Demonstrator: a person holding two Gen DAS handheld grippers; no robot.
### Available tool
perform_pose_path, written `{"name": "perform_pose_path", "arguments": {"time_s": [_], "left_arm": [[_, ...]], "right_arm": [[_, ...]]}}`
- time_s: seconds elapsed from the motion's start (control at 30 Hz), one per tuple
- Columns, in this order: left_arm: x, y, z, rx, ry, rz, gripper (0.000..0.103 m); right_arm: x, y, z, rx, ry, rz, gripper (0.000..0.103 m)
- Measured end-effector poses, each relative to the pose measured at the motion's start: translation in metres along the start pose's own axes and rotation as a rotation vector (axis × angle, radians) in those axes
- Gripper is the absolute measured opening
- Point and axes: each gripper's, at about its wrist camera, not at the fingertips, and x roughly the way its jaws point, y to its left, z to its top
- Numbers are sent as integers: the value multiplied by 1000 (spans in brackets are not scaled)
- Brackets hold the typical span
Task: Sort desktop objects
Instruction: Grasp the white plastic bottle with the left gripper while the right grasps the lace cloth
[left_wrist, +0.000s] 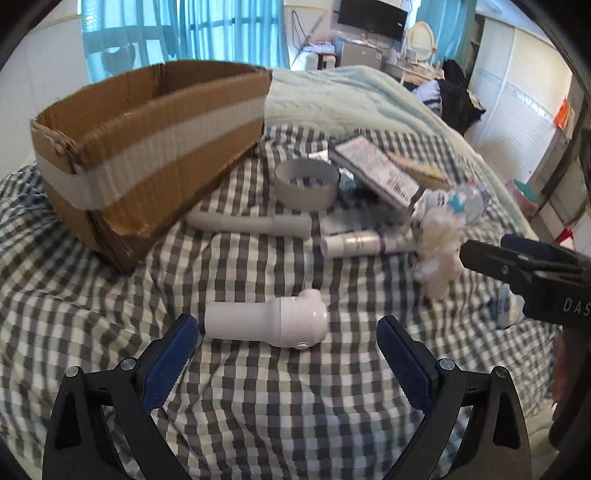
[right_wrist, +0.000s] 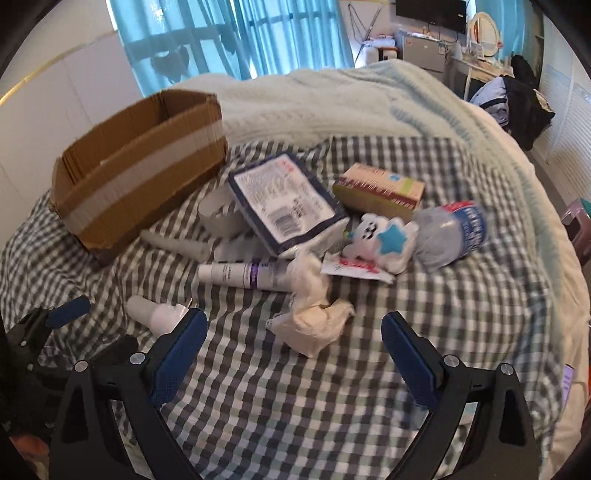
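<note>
Blue-padded black fingers of the left gripper (left_wrist: 288, 332) stand spread wide just above the checked grey, white and pale green bedsheet (left_wrist: 258, 398), holding nothing. Just ahead of them, between the pads, lies a white plastic handheld device with a ribbed round head (left_wrist: 275, 323), on its side with the head toward the right.

Farther off lies a long white plastic tube (left_wrist: 251, 223), and to its right a white cosmetic tube with a purple band (left_wrist: 364, 243). Behind the long tube stands a short grey cardboard ring (left_wrist: 306, 182). An open brown cardboard box with a white tape band (left_wrist: 147, 147) sits at the left on the sheet, well apart from the small things.

The right gripper (right_wrist: 293, 332) is also spread wide and empty, hovering over the sheet. Right between its pads lies a crumpled cream-white tissue wad (right_wrist: 314, 321), touching the end of the cosmetic tube. Beyond it a flat dark-edged packet with a printed white label and barcode (right_wrist: 284, 201) leans tilted over the ring. To the packet's right lies a tan and maroon cardboard carton (right_wrist: 380, 190), and in front of that a white soft toy with a blue star (right_wrist: 384, 242) beside a clear plastic bottle with a blue label (right_wrist: 454, 230) lying on its side. A small white sachet with red print (right_wrist: 354, 269) lies under the toy; motion blur makes its lettering unreadable, so I cannot tell what it holds.

A pale mint knitted blanket (right_wrist: 332, 103) covers the bed behind everything.
</note>
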Motion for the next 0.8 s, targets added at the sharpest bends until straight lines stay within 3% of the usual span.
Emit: {"name": "perform_pose_path", "arguments": {"time_s": [0.23, 0.37, 0.53, 0.8], "left_arm": [[31, 14, -9, 19, 5, 35, 100], [46, 19, -12, -23, 33, 2, 100], [58, 12, -11, -2, 13, -39, 103], [85, 22, -6, -67, 95, -44, 103]], "right_arm": [[39, -10, 0, 49, 58, -12, 96], [57, -14, 0, 63, 100, -15, 96], [72, -18, -1, 69, 130, -27, 96], [84, -17, -1, 55, 159, -52, 94]]}}
